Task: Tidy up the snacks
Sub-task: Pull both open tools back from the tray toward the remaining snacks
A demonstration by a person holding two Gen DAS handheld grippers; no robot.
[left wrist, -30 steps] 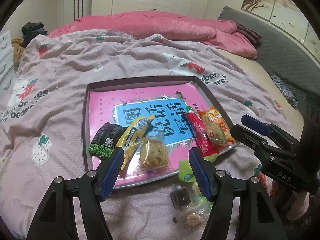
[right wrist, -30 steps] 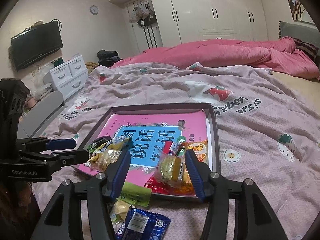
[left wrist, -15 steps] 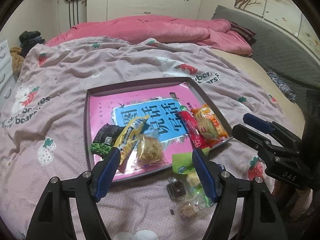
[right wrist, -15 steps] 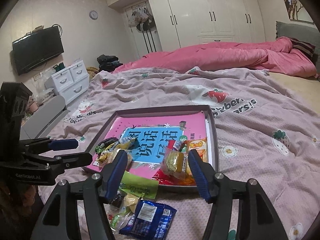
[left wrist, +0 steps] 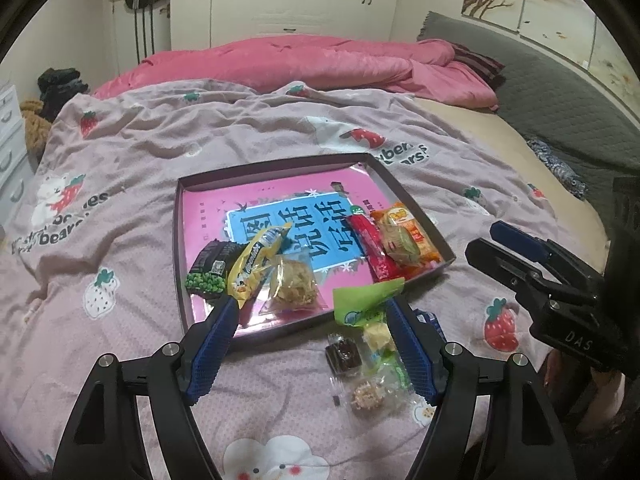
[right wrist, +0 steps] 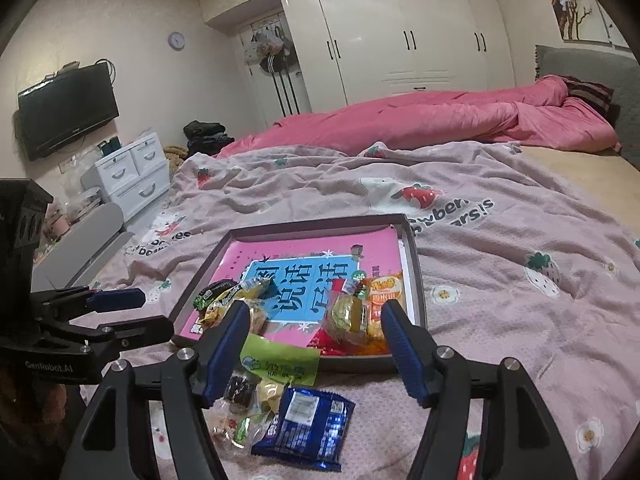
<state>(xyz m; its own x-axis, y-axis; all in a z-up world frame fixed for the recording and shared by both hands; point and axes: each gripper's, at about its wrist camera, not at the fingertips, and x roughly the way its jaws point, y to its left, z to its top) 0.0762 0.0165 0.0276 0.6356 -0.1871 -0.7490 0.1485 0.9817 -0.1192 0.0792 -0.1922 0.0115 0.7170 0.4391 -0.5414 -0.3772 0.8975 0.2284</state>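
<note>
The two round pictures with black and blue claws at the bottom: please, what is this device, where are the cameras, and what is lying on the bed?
No robot is here. A person holds a black hand tool with two blue-padded fingers in each hand, and a wide-angle camera on each tool looks forward along the fingers. One picture comes from the left gripper, the other from the right gripper; each picture also shows the other tool at its side.

On the pink strawberry-print blanket lies a shallow dark cardboard tray with a pink book inside it. Several snack packets lie on the book, among them a yellow packet and a red stick packet. More snacks lie outside the tray, such as a blue foil packet.

The right gripper's jaws are opening. Neither gripper holds anything.
</note>
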